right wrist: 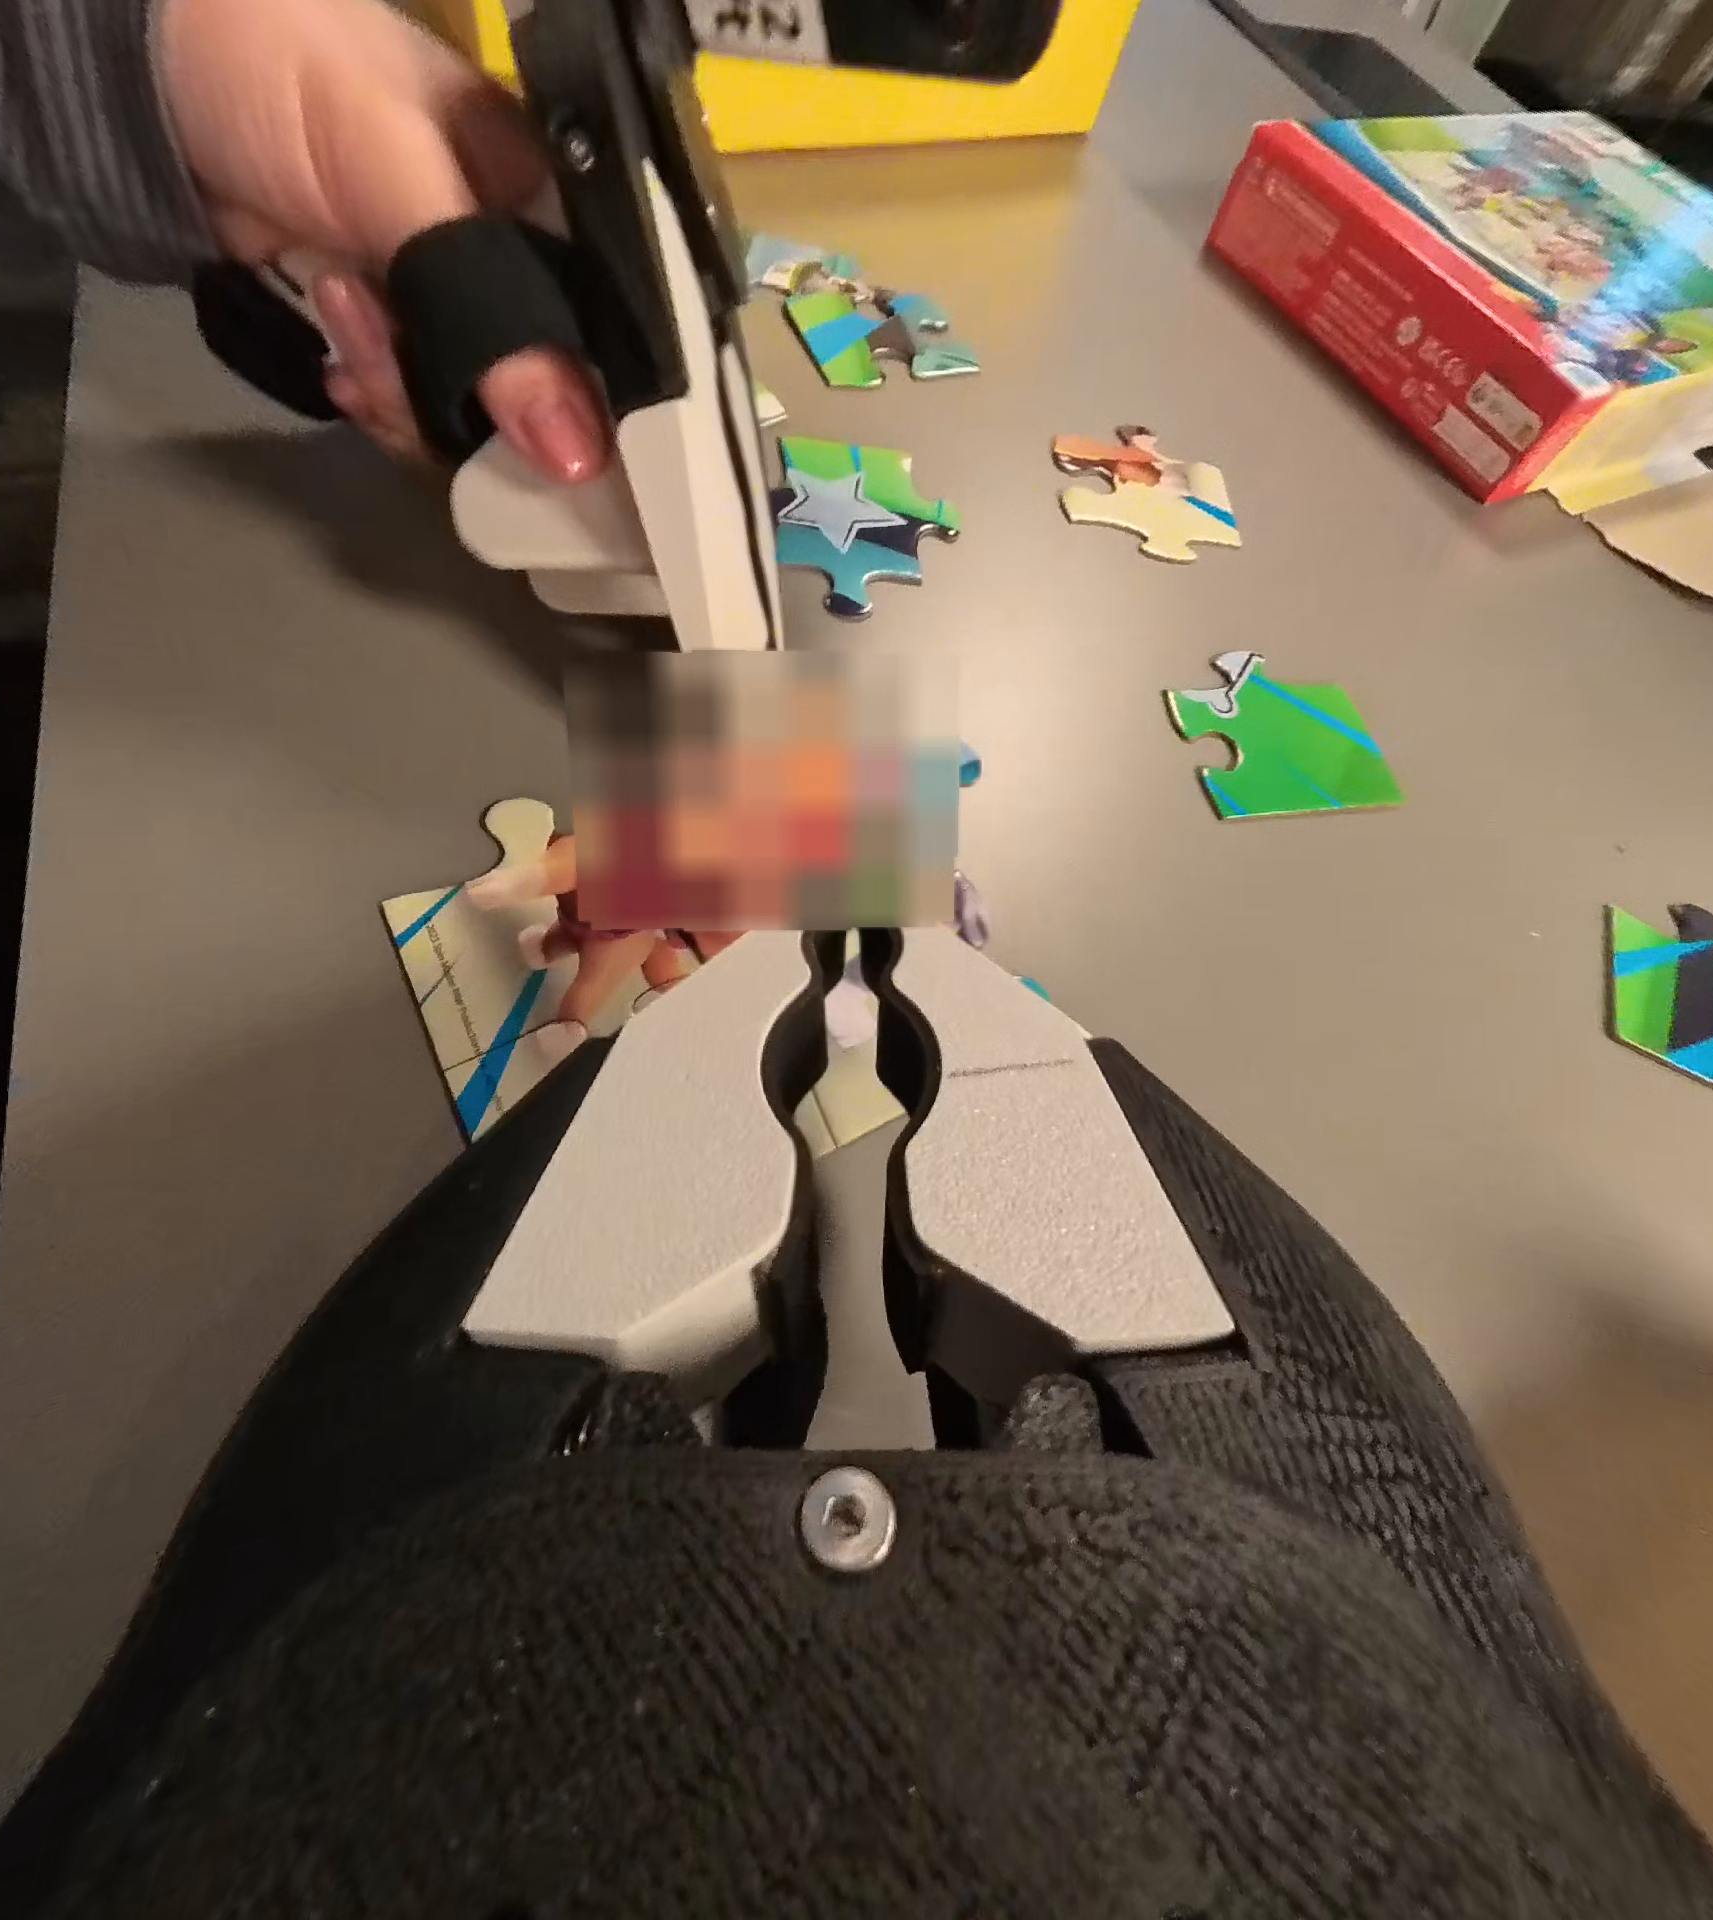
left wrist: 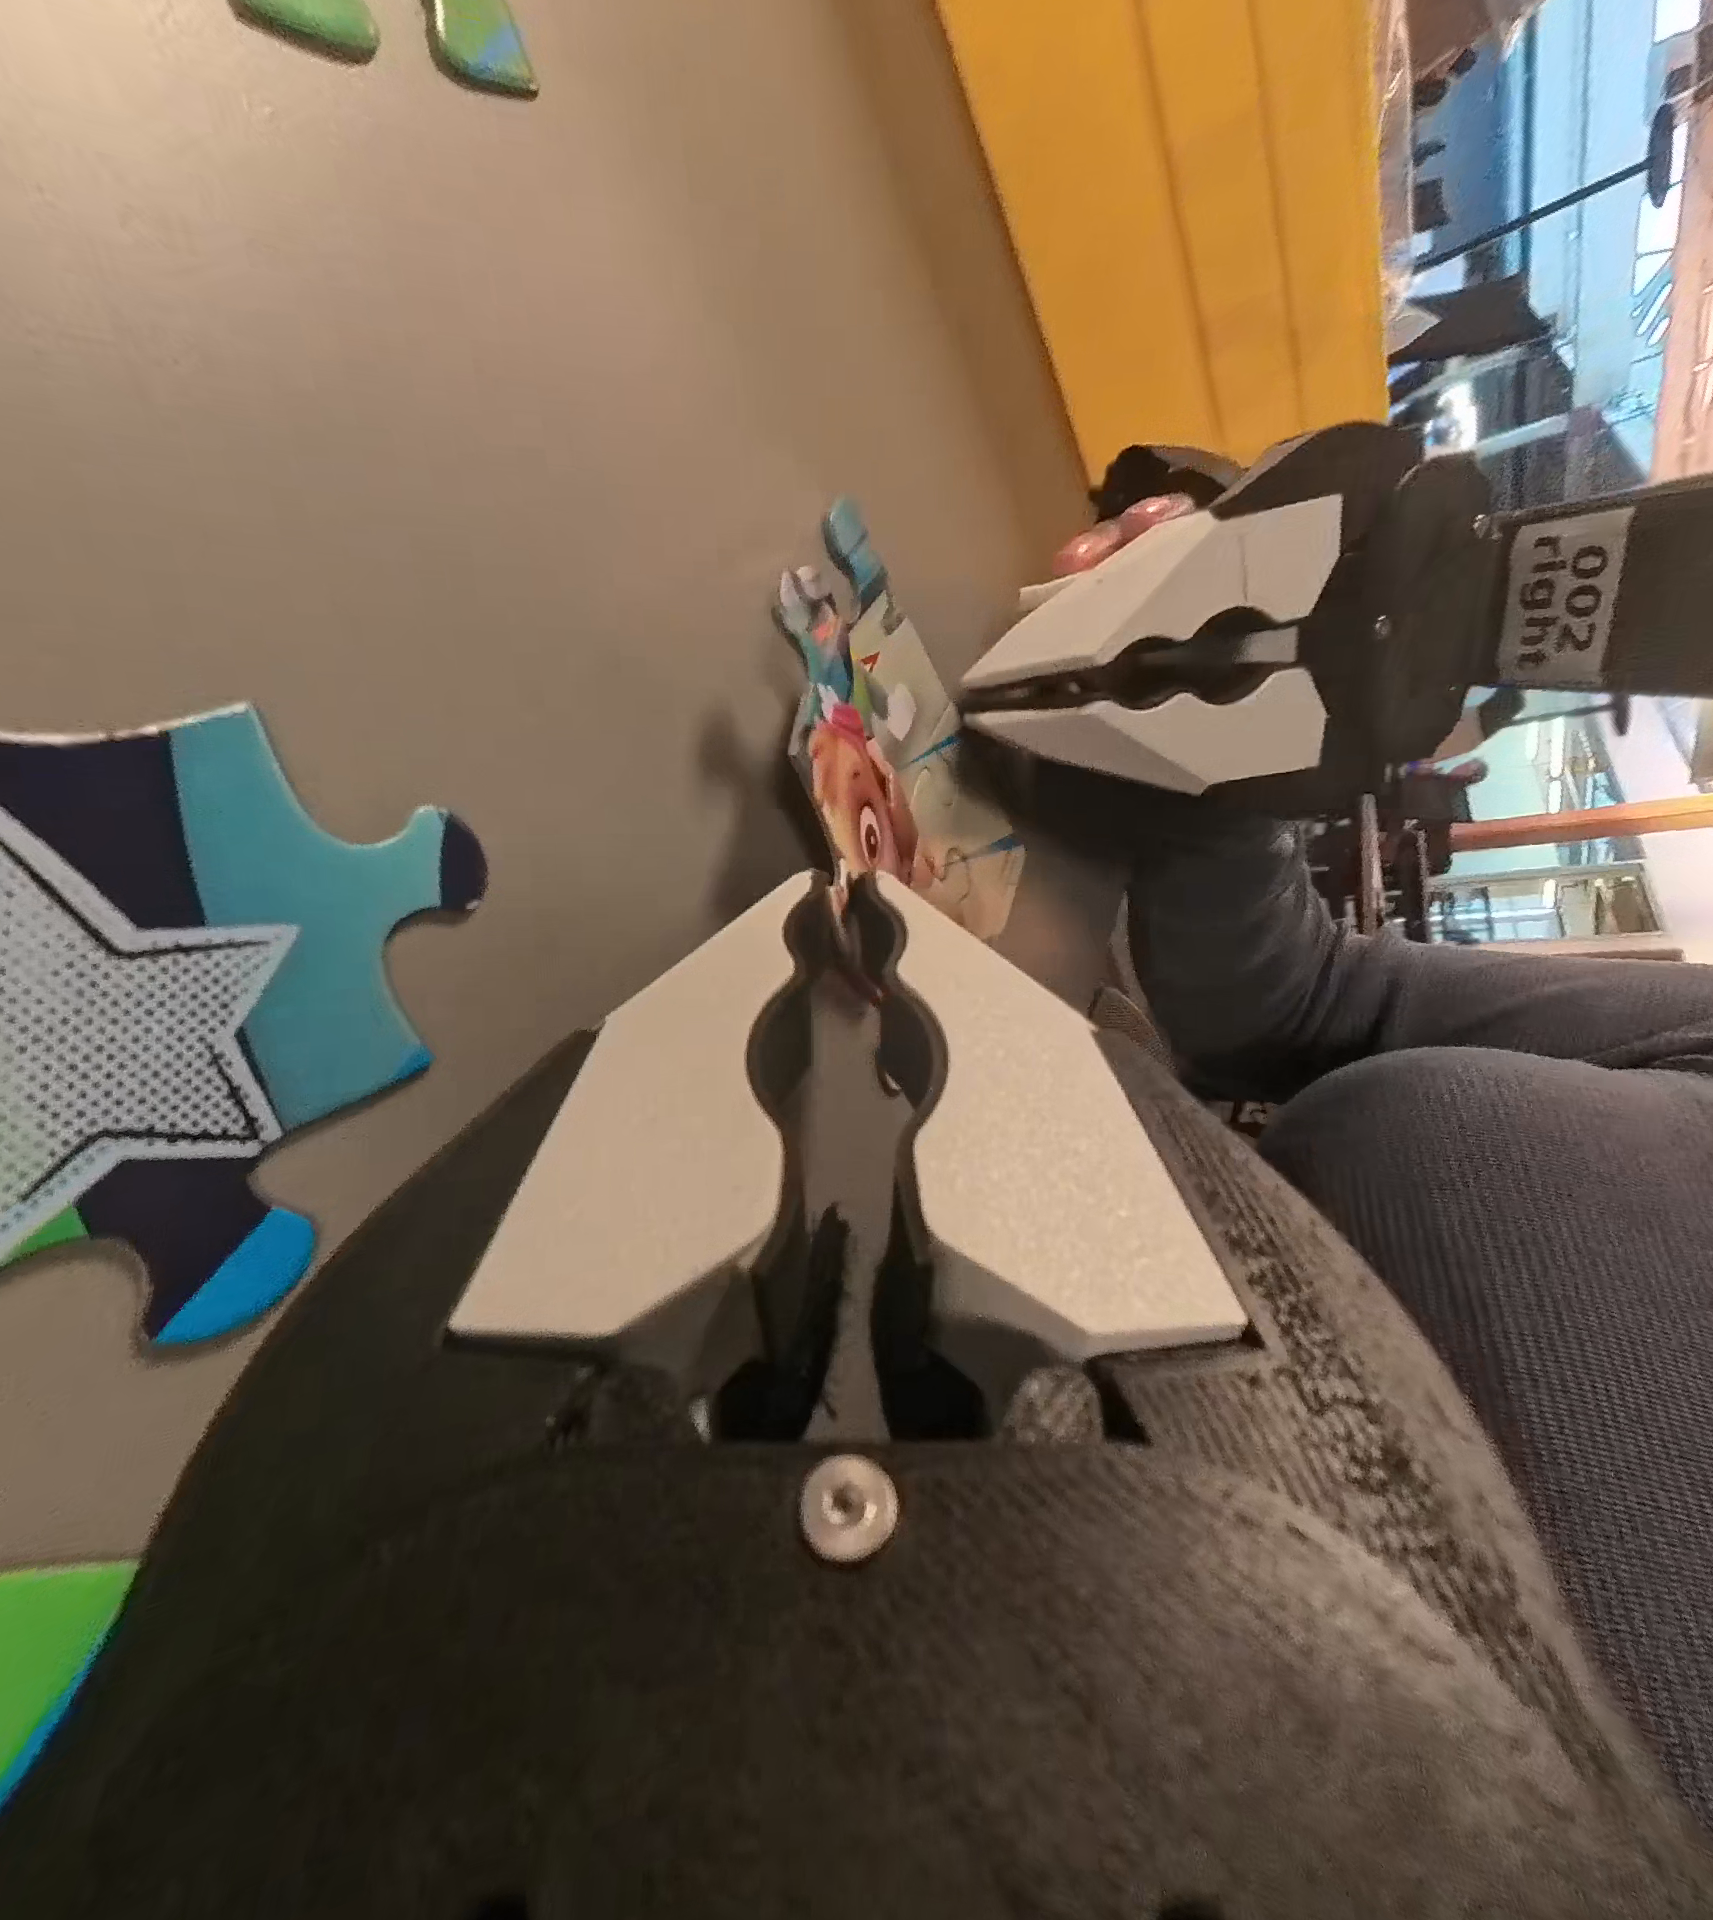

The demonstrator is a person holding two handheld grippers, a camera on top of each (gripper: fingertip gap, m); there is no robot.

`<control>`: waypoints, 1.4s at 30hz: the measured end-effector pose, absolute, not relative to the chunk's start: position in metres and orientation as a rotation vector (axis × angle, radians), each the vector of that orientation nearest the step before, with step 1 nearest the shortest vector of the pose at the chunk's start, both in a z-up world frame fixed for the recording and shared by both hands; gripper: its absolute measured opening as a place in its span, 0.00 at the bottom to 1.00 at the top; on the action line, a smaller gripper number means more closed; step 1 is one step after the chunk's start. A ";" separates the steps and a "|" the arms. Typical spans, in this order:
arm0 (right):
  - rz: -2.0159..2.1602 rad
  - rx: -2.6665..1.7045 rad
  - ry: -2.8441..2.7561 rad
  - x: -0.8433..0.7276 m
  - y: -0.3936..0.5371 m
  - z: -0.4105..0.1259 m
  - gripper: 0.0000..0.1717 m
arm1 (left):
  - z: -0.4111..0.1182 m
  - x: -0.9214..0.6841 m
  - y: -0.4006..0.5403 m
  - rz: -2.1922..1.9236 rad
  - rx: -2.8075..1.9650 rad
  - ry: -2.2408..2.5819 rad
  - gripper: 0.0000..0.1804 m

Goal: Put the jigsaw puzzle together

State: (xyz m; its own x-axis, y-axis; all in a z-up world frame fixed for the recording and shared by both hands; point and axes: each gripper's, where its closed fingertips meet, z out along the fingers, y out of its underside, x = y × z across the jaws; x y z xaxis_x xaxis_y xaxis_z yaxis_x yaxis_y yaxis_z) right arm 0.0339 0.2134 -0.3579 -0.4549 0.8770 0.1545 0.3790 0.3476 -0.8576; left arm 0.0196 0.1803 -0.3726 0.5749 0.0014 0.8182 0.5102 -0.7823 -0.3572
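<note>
Clamping the edge of a cartoon puzzle piece [left wrist: 857, 790] in the left tool [left wrist: 847, 894], pads pressed on it, the tool turned on its side and tipped steeply down to the grey bench [left wrist: 364, 468]. Meeting it from the right, the right tool [right wrist: 850, 951], fingertips a narrow slit apart over the joined pieces [right wrist: 478, 966]; grasp cannot be told. Lying near: star piece [right wrist: 857, 520], green piece [right wrist: 1288, 748], red puzzle box [right wrist: 1454, 301].

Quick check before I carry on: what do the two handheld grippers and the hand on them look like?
Both grippers, left and right, have pale grey wedge fingers with wavy black inner edges on textured black bodies. The right carries a grey label. The hand wears black finger straps and a dark sleeve.
</note>
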 end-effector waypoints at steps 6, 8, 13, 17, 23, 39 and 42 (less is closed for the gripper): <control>0.898 -1.051 -2.117 0.036 0.206 -0.377 0.00 | -0.374 0.017 0.183 -1.125 -2.278 -0.374 0.03; 0.852 -1.031 -2.125 0.036 0.206 -0.379 0.00 | -0.377 0.015 0.182 -1.111 -2.298 -0.365 0.03; 0.894 -1.087 -2.136 0.036 0.207 -0.380 0.00 | -0.378 0.015 0.182 -1.125 -2.302 -0.354 0.04; 0.938 -1.130 -2.146 0.036 0.207 -0.381 0.00 | -0.378 0.014 0.183 -1.114 -2.326 -0.338 0.04; 0.949 -1.140 -2.147 0.036 0.207 -0.381 0.00 | -0.378 0.012 0.186 -1.053 -2.343 -0.361 0.04; 0.940 -1.130 -2.146 0.036 0.207 -0.381 0.00 | -0.378 0.010 0.185 -0.885 -2.398 -0.352 0.05; 0.925 -1.118 -2.142 0.036 0.207 -0.381 0.00 | -0.378 0.009 0.185 -0.836 -2.421 -0.355 0.06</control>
State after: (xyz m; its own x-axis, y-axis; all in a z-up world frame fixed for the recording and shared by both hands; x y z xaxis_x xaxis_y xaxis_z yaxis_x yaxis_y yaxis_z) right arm 0.0358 0.2073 -0.3807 -0.5049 0.8500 0.1502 0.4735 0.4182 -0.7752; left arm 0.0090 0.1850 -0.3781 0.7717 0.0671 0.6325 0.4085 -0.8145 -0.4119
